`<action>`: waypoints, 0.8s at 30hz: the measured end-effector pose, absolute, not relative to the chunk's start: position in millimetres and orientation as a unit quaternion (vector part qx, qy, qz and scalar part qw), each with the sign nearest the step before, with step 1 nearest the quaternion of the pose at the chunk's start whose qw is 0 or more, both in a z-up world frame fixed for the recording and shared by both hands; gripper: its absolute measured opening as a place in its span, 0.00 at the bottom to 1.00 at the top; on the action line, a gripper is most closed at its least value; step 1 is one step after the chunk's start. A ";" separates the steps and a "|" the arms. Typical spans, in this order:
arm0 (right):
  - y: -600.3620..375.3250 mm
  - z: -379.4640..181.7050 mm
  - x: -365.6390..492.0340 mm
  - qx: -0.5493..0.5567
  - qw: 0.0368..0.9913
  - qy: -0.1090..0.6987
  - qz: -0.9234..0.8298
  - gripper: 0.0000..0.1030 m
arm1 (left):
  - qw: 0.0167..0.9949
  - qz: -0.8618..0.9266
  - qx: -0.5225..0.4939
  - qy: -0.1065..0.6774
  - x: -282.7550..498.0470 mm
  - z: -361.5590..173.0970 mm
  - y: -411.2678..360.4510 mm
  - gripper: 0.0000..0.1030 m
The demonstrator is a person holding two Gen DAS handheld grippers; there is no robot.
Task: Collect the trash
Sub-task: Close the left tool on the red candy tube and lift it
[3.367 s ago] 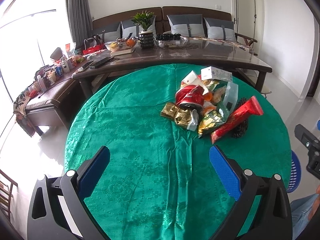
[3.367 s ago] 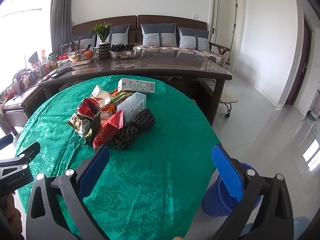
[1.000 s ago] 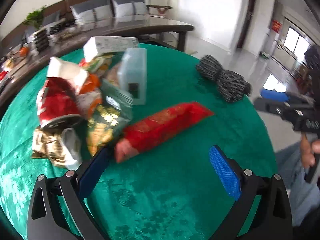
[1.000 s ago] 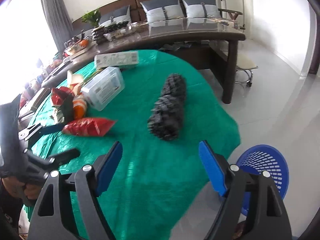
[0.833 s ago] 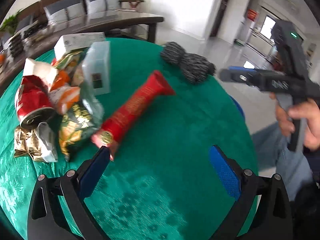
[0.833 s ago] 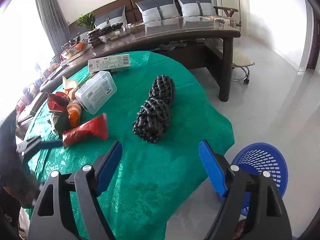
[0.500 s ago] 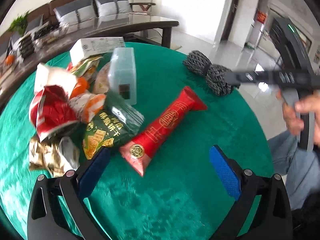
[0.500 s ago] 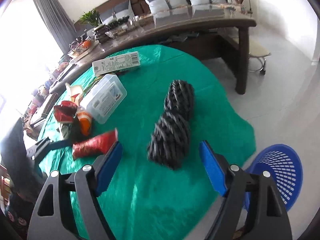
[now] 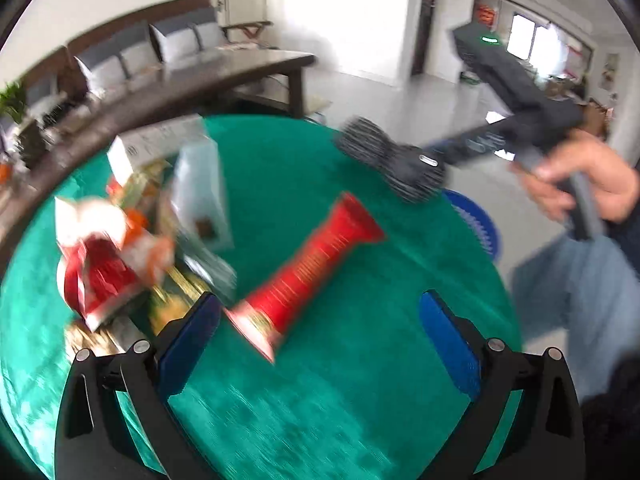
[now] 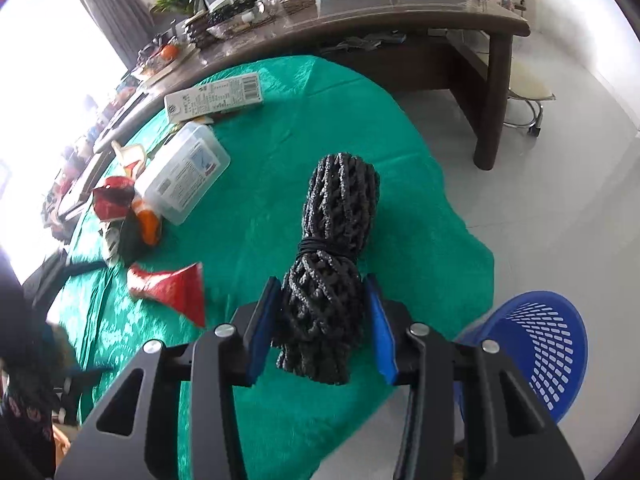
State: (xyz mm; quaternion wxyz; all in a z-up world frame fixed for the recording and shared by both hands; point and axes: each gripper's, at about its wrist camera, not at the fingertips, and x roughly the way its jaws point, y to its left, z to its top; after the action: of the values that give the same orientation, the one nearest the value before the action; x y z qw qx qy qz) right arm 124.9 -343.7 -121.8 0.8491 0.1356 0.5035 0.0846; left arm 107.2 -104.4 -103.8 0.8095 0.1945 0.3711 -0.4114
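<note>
My right gripper (image 10: 320,324) is shut on the near end of a black foam net bundle (image 10: 340,216) lying on the green tablecloth (image 10: 280,132). In the left wrist view the same bundle (image 9: 384,156) sits at the table's far right edge with the right gripper (image 9: 432,160) on it. My left gripper (image 9: 320,340) is open and empty above the cloth, with a long red snack wrapper (image 9: 304,272) just ahead of its jaws. The wrapper also shows in the right wrist view (image 10: 172,284). A blue mesh bin (image 10: 536,344) stands on the floor at the right.
A pile of trash lies at the left: a clear plastic box (image 10: 184,176), a white carton (image 10: 216,96), a red can wrapper (image 9: 100,272) and foil bags. A long wooden table (image 10: 360,16) and a sofa stand behind. The bin also shows past the table edge (image 9: 476,224).
My right gripper has moved onto the black net bundle and closed on it. My left gripper has swung closer to the red wrapper and stays open.
</note>
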 end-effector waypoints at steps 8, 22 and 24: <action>-341.9 -116.9 127.8 0.111 0.843 0.519 0.084 0.40 | 0.777 -0.408 0.315 0.361 119.3 -131.4 -147.9 0.90; -323.3 -123.1 157.8 0.067 0.840 0.535 0.064 0.40 | 0.772 -0.375 0.262 0.442 149.0 -135.2 -137.7 0.47; -325.6 -118.5 151.9 0.069 0.842 0.530 0.070 0.35 | 0.769 -0.373 0.259 0.451 149.1 -131.2 -136.5 0.35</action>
State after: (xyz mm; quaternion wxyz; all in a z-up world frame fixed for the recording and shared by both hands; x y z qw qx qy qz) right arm 151.9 -325.6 -118.5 0.8421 0.0689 0.5304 0.0699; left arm 149.1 -136.5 -131.2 0.7686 0.2587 0.4509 -0.3728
